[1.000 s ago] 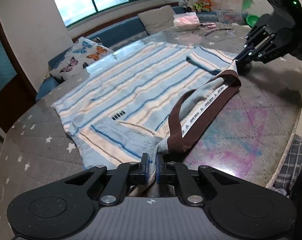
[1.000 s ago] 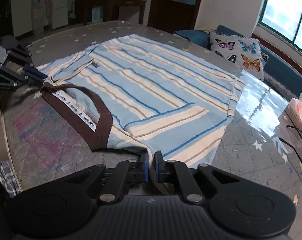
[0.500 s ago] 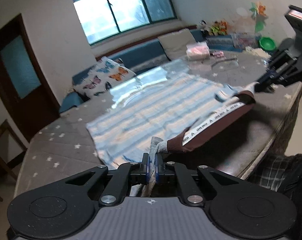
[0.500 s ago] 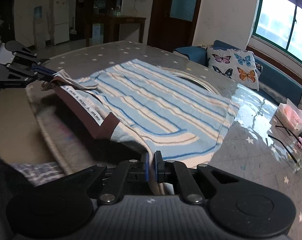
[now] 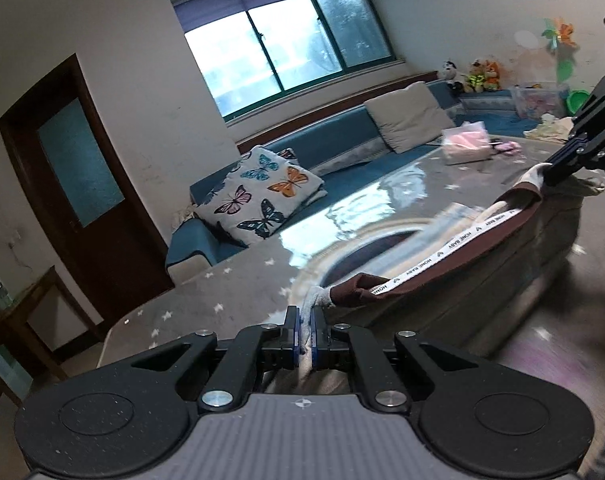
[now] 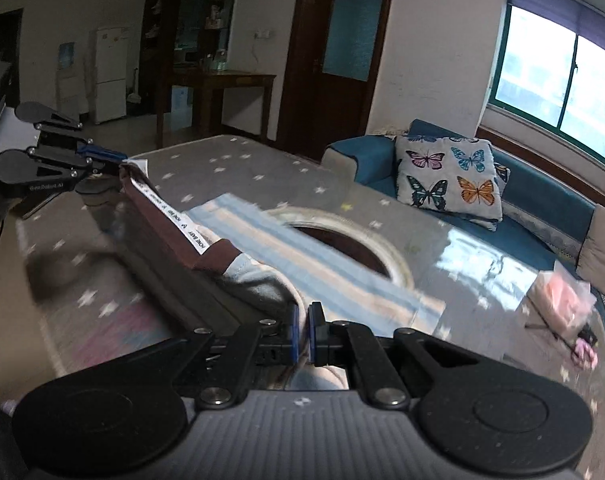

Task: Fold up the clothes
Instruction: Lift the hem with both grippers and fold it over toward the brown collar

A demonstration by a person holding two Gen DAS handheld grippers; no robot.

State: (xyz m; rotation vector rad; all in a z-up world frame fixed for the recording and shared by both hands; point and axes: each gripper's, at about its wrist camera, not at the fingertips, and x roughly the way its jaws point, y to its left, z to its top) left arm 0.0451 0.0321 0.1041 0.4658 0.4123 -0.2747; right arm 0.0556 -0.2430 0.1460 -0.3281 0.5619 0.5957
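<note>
Garment (image 6: 262, 240) hangs above table (image 6: 230, 160), stretched between left gripper (image 5: 305, 320) and right gripper (image 6: 301, 332). Its far part lies on the tabletop middle. Tissue pack (image 5: 464, 146) near the far edge; sofa (image 5: 342, 140) with butterfly cushion (image 5: 262, 192) behind.

A round table (image 5: 230, 280) carries everything, its top covered by a grey cloth dotted with white stars under a glossy clear sheet that mirrors the window. Seen from the right wrist, the striped garment's (image 6: 302, 252) far part drapes at centre, a pink packet (image 6: 562, 300) sits at 3 o'clock, and a faded pink patch (image 6: 114, 332) lies at 8 o'clock
</note>
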